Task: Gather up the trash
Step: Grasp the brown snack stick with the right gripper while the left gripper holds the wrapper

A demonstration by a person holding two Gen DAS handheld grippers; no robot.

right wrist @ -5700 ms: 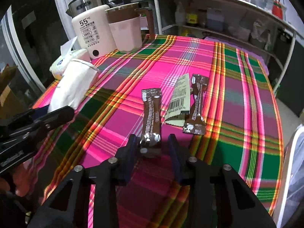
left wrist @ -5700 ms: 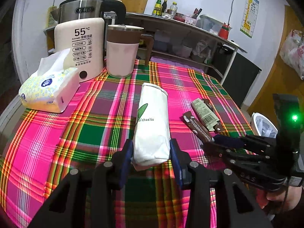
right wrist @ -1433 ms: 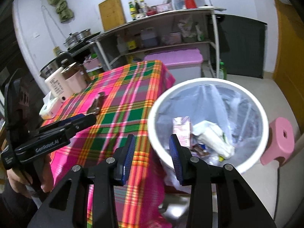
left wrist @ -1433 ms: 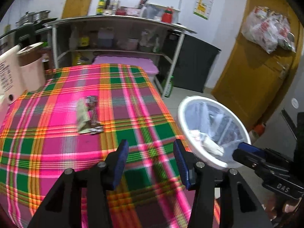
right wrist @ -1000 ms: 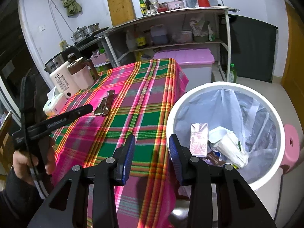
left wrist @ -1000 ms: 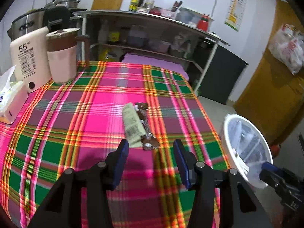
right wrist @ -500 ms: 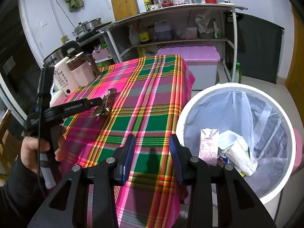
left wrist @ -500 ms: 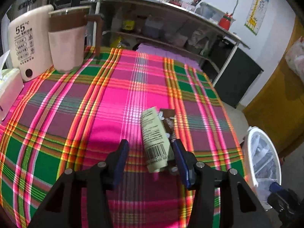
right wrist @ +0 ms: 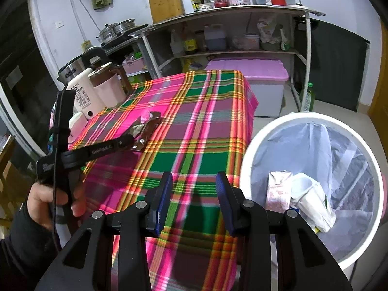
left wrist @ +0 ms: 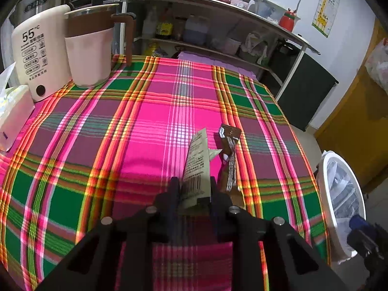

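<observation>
Wrapper (left wrist: 196, 169) pinched in closed left gripper (left wrist: 194, 189); right gripper (right wrist: 194, 201) open, empty.

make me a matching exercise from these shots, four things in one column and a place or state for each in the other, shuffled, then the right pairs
Things:
1. pale barcode wrapper
2. brown wrapper
3. carton
4. right gripper

Places or states:
A. in the white bin
B. open, nothing between the fingers
C. pinched in the left gripper
D. lying on the plaid tablecloth, ungripped

Pairs: 1-C, 2-D, 3-A, 4-B
</observation>
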